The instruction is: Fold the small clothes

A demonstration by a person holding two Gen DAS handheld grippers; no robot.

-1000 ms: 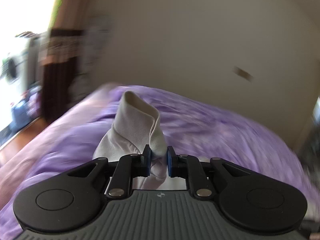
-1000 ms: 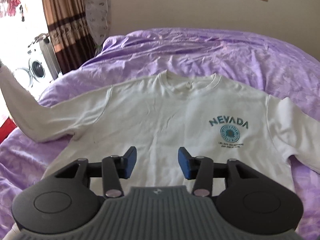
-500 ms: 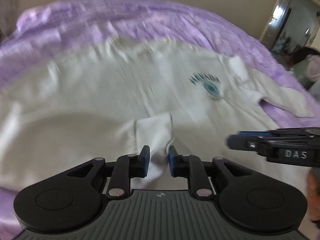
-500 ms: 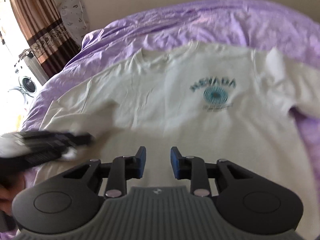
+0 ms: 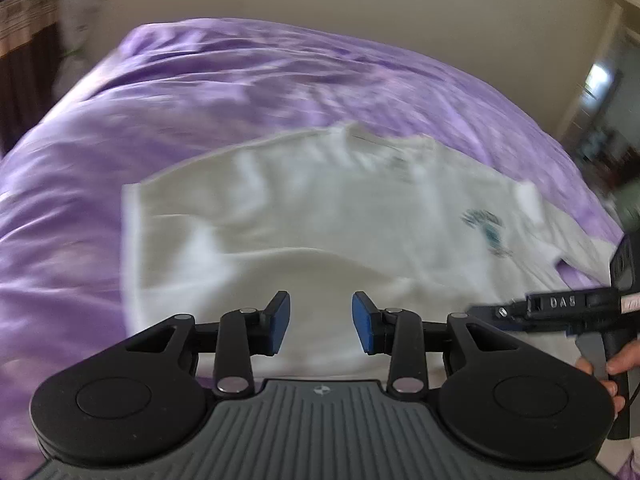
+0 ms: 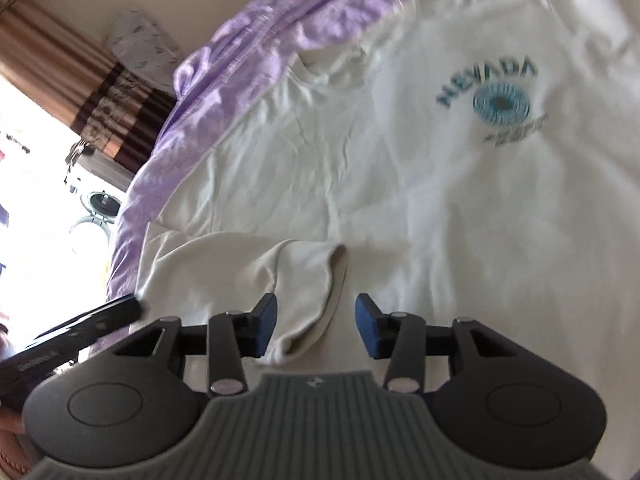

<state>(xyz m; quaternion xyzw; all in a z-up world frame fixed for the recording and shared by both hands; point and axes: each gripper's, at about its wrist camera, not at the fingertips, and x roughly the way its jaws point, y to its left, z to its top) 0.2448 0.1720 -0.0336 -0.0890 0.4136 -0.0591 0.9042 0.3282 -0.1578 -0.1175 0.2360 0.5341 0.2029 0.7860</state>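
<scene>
Right wrist: right gripper (image 6: 316, 326) opening, sleeve cuff (image 6: 308, 304) seemingly loose between jaws.

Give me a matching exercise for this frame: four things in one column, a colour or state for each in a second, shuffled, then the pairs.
Things:
1. bedspread
2. sweatshirt
3. sleeve cuff
4. chest print

Descriptions:
A. teal
B. folded in over the body
C. purple
D. cream, spread front-up

Pairs: 1-C, 2-D, 3-B, 4-A
</scene>
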